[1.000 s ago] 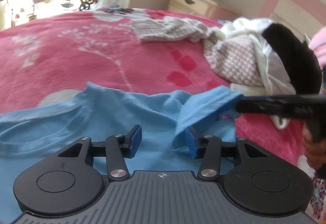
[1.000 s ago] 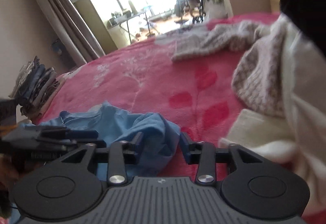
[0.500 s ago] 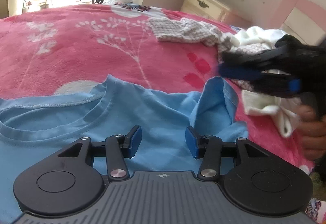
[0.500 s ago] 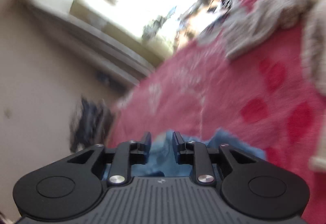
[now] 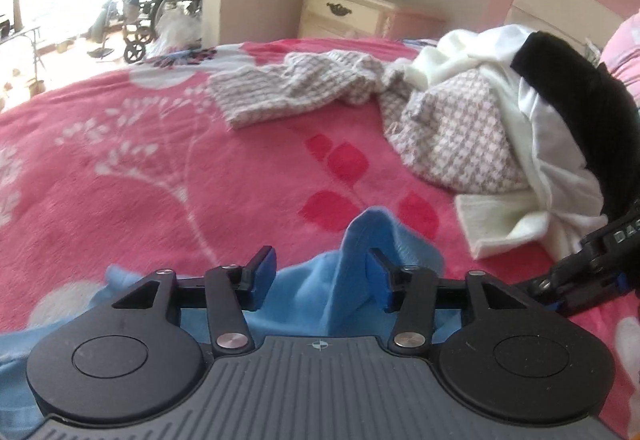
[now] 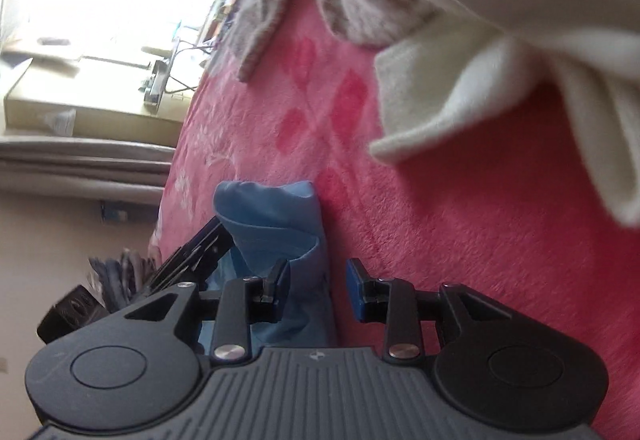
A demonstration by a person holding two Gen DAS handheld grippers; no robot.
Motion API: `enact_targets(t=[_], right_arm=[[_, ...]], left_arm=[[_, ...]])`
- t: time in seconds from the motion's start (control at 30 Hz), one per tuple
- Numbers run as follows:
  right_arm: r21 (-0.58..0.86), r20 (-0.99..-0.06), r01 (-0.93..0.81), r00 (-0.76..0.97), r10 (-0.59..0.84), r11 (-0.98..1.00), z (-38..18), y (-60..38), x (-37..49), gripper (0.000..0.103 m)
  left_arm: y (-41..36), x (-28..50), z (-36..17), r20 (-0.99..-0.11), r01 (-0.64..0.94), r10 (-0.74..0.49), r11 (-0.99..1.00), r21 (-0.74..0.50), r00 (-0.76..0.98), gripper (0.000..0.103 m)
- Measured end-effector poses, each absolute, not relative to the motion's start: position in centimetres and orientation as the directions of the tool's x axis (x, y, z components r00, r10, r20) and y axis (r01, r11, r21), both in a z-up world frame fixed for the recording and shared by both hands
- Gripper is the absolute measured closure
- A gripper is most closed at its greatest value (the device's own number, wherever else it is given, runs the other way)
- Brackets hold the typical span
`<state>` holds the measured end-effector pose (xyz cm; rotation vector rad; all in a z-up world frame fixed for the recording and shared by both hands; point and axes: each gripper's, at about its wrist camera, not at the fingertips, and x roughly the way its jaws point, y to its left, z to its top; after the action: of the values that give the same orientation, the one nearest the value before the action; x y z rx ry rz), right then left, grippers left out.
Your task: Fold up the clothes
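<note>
- Between the parted fingers of the left tool [image 5: 322, 274], a raised fold of the blue T-shirt [image 5: 362, 252] stands up, unclamped.
- Right tool [image 6: 316, 290], likewise apart, straddles the same bunched cloth on the pink bed [image 5: 200, 168].
- Judged step: gathering the sleeve side; next calls for pinching the fold cleanly.
- Beyond lies a heap of other clothes [image 5: 480, 128].

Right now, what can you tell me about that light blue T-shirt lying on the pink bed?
The light blue T-shirt looks like soft, thin knit cotton. It lies crumpled on the pink floral fleece blanket, one fold standing up in a peak. That peak rises between the open fingers of the left gripper, against its right blue pad. In the right wrist view a folded flap stands between the right gripper's open fingers, against its left finger.
</note>
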<state>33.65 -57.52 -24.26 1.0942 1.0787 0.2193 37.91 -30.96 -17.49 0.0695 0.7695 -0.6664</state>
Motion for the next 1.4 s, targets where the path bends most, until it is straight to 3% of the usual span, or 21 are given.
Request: enact_targets(t=[0.1,0.2,0.27,0.3,0.33,0.5,0.73,0.9,1.17,1.2,1.23,1.27,1.3,1.4], right_arm=[[0.821,-0.571,0.368,0.510,0.644,0.436,-24.8,-57.3,34.3,0.069],[0.833,-0.551,0.392,0.515,0.657,0.391,-25.3,-57.6,34.6,0.071],[0.834,-0.548,0.398,0.515,0.659,0.382,-25.6,-57.4,34.6,0.085],[0.834,-0.548,0.396,0.516,0.658,0.384,-25.5,-57.3,34.5,0.095],[0.836,-0.547,0.383,0.521,0.655,0.394,-25.3,-57.2,34.2,0.099],[0.813,-0.570,0.275,0.558,0.603,0.513,-22.0,-56.8,32.3,0.099],[0.639,-0.612,0.114,0.674,0.414,0.760,-15.4,-56.0,27.8,0.099],[0.560,-0.631,0.165,0.720,0.289,0.812,-14.7,-57.4,25.8,0.099],[0.566,-0.707,0.348,0.672,0.223,0.747,-19.6,-60.7,24.8,0.100],[0.557,-0.715,0.361,0.666,0.211,0.748,-20.3,-61.0,24.8,0.099],[0.555,-0.722,0.368,0.658,0.213,0.746,-21.1,-61.2,24.8,0.099],[0.563,-0.727,0.369,0.647,0.230,0.740,-21.9,-61.4,24.9,0.099],[0.573,-0.726,0.372,0.643,0.242,0.730,-22.4,-61.7,24.9,0.099],[0.595,-0.712,0.378,0.658,0.245,0.709,-22.7,-62.5,24.3,0.095]], left_arm=[[-31.7,38.1,-17.3,-0.650,0.583,-0.552,0.787,-0.202,0.522,0.070],[-32.3,38.2,-17.3,-0.645,0.584,-0.562,0.783,-0.213,0.519,0.087],[-32.5,38.2,-17.2,-0.635,0.572,-0.567,0.787,-0.231,0.525,0.100],[-32.5,38.3,-17.1,-0.630,0.565,-0.570,0.789,-0.241,0.528,0.101],[-32.4,38.3,-16.8,-0.623,0.556,-0.572,0.792,-0.252,0.534,0.103],[-32.0,38.3,-15.2,-0.586,0.510,-0.582,0.803,-0.308,0.564,0.103],[-33.3,38.5,-12.9,-0.520,0.500,-0.626,0.779,-0.378,0.581,0.103],[-36.5,38.8,-13.2,-0.513,0.513,-0.674,0.738,-0.438,0.531,0.103],[-42.7,39.4,-17.3,-0.607,0.557,-0.658,0.735,-0.388,0.446,0.103],[-43.2,39.7,-18.0,-0.618,0.550,-0.655,0.737,-0.394,0.434,0.102],[-43.6,40.1,-18.5,-0.629,0.537,-0.652,0.740,-0.405,0.423,0.092],[-43.6,40.5,-18.8,-0.643,0.508,-0.644,0.750,-0.423,0.415,0.072],[-43.6,41.0,-19.0,-0.656,0.477,-0.636,0.760,-0.441,0.407,0.065],[-41.8,41.3,-17.9,-0.578,0.434,-0.690,0.723,-0.537,0.435,0.058]])
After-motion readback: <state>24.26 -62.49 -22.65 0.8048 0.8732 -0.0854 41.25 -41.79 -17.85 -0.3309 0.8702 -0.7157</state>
